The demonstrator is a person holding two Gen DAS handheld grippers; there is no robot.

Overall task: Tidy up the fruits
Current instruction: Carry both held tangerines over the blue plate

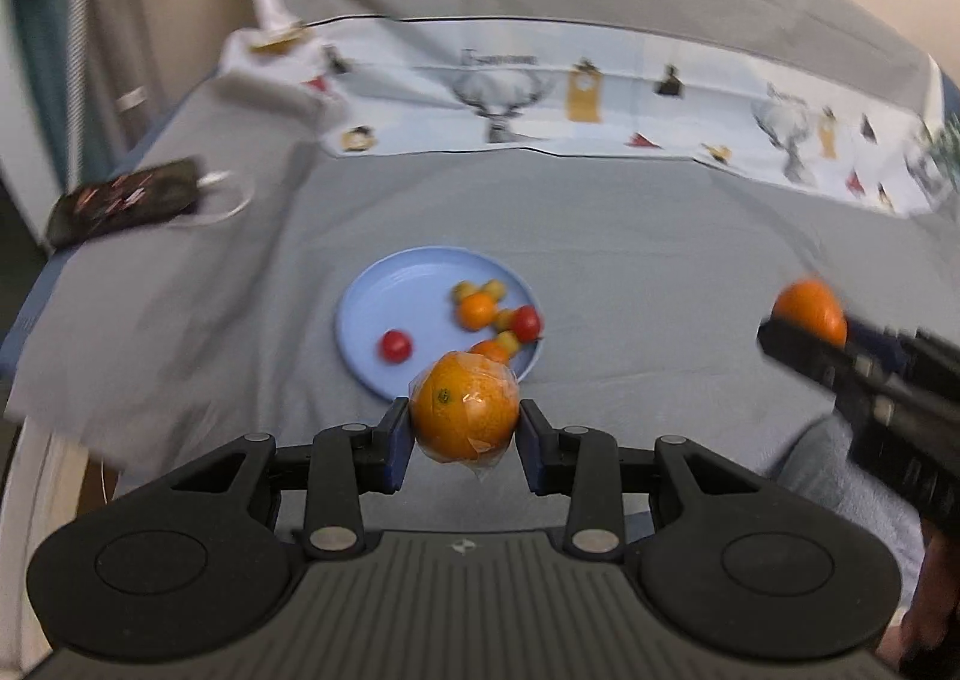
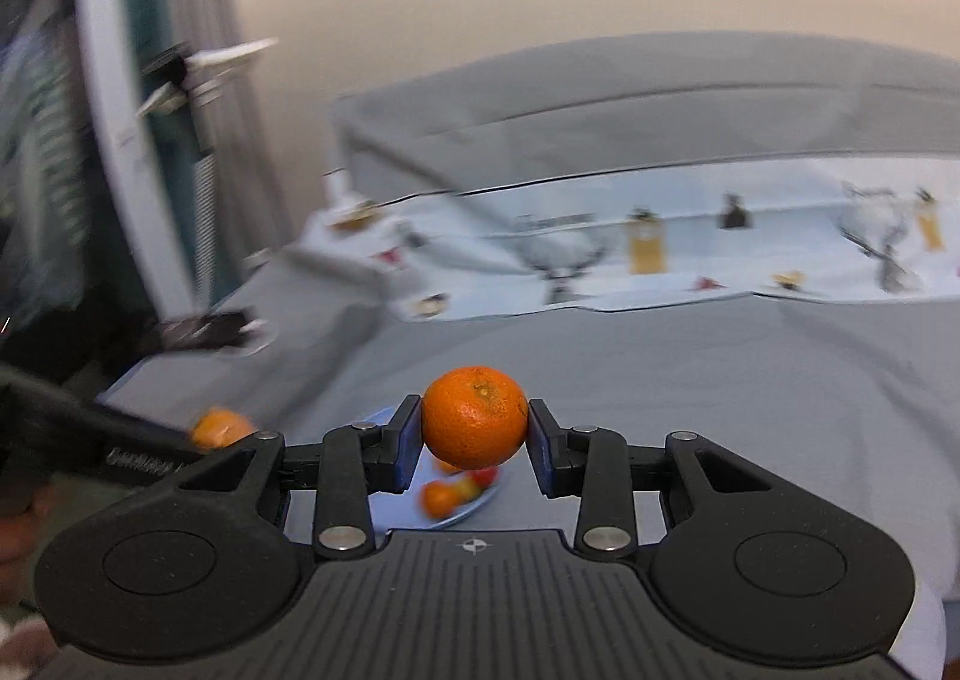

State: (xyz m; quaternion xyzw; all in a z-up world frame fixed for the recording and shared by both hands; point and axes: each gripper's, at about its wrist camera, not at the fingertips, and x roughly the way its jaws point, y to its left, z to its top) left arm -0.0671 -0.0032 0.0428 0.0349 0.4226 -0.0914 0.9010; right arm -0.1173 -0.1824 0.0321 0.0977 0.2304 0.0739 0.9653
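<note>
The left tongs (image 1: 465,428) are clamped on a plastic-wrapped orange (image 1: 465,410), their blue pads pressed against its two sides, and the fruit hangs in the air just over the near rim of a light blue plate (image 1: 384,296). The right tongs (image 2: 474,437) grip a bare mandarin (image 2: 474,419) the same way, pads tight on both flanks, lifted above the bed. In the left wrist view the right tongs show at the right edge, well apart from the left ones, with the mandarin at their tip. The plate lies on the grey bedsheet (image 1: 630,272) and carries small fruit: a red cherry tomato (image 1: 396,346) alone toward the left, and a cluster of small oranges, yellow pieces and another red tomato (image 1: 489,314) toward the right. Farther back a pale blue cloth printed with deer (image 1: 540,98) stretches across the bed. Off to the left, near the bed's edge, rests a dark phone-like object (image 1: 126,200) beside a white cable. Everything away from the tongs is blurred.
</note>
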